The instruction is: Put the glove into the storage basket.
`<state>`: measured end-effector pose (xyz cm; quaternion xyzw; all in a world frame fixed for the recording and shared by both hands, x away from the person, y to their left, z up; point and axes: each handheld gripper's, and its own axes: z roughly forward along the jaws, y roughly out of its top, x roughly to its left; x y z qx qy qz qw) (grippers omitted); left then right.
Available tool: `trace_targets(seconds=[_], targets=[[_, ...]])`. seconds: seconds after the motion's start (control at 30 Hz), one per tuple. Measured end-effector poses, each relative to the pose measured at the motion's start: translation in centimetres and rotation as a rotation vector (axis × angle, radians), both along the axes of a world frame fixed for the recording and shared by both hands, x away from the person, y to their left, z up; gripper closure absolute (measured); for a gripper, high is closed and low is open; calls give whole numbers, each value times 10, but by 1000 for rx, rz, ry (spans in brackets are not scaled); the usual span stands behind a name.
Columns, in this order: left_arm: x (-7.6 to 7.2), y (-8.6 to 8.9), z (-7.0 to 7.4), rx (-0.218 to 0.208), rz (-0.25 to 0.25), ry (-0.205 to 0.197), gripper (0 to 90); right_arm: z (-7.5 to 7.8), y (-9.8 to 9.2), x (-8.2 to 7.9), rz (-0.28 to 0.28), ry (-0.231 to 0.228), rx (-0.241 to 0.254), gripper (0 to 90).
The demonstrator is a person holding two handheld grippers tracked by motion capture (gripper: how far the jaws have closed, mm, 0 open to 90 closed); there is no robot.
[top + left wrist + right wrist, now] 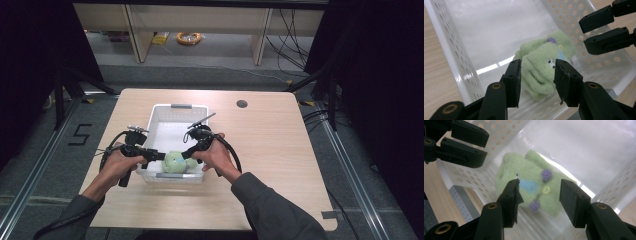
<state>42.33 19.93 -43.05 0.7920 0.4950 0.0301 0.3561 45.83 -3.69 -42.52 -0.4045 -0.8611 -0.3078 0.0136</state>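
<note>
Hovering: both grippers [172, 156] released | plush toy [541, 62] unlabelled | floor mark [80, 134] perhaps "5"

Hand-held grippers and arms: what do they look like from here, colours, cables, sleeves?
Both the left hand-held gripper and the right hand-held gripper are black, each with two blocky flat-faced jaws and brass-coloured pivot pins. A black cable loops from the right one; another trails from the left. A thin grey plate tops each. The person wears dark grey long sleeves.
</note>
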Motion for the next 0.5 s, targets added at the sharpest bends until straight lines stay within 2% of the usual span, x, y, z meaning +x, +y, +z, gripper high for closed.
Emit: trace_targets(seconds=[0.1,0.2,0.23,0.33,0.37,0.5], targets=[[-3,0,1,-1,-5,-6,550,4,-3,-1,-22,20,20,499],[-7,-2,2,-9,1,-21,532,8,-7,-3,-25,21,30,489],[-8,-2,3,-6,-7,-17,520,8,-9,-2,1,-14,48,489],[-12,-5,4,-21,-4,-29,492,13,-12,-6,-17,31,70,478],[-13,-6,5,-23,-13,-27,479,14,-15,-6,-3,4,83,475],[-17,-12,5,-26,-15,-37,442,15,-22,-8,17,6,98,433]])
